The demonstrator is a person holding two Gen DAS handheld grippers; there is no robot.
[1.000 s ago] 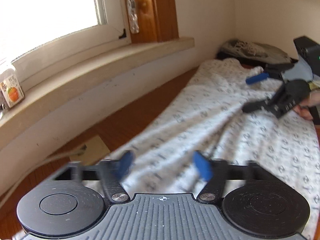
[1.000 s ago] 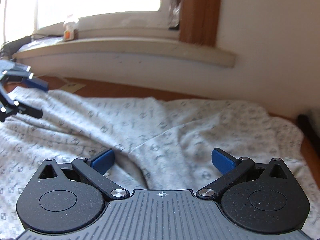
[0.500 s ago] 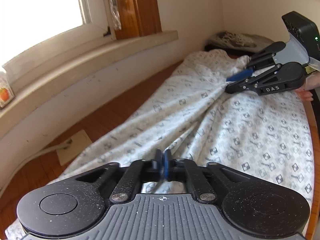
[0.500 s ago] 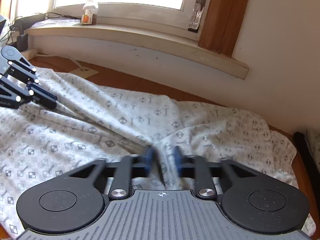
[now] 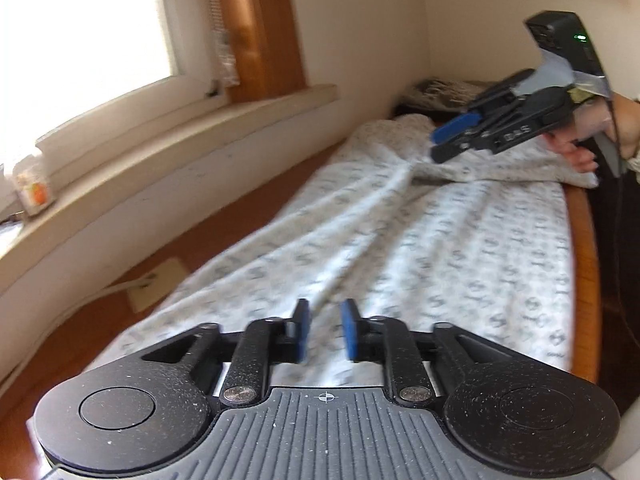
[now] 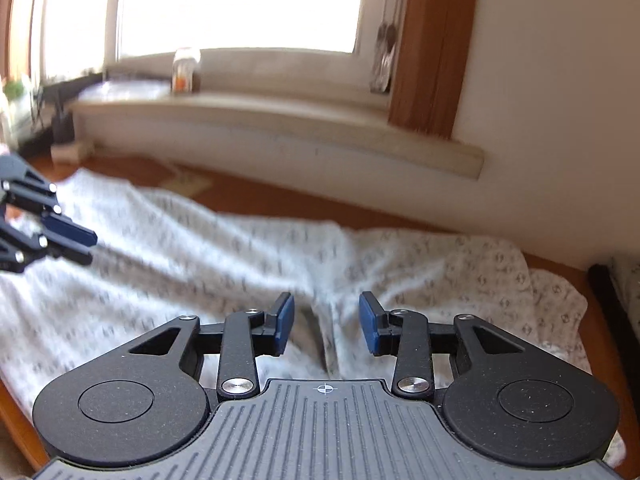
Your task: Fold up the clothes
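Your left tongs [image 5: 324,330] are parted, nothing between the pads, hovering over one end of the patterned garment [image 5: 420,248]. Right tongs [image 6: 326,328] also apart, over a raised crease at the other end. Garment lies spread lengthwise on the wooden tabletop [image 5: 584,248], below the windowsill [image 6: 280,120] with its small jar [image 6: 186,70].
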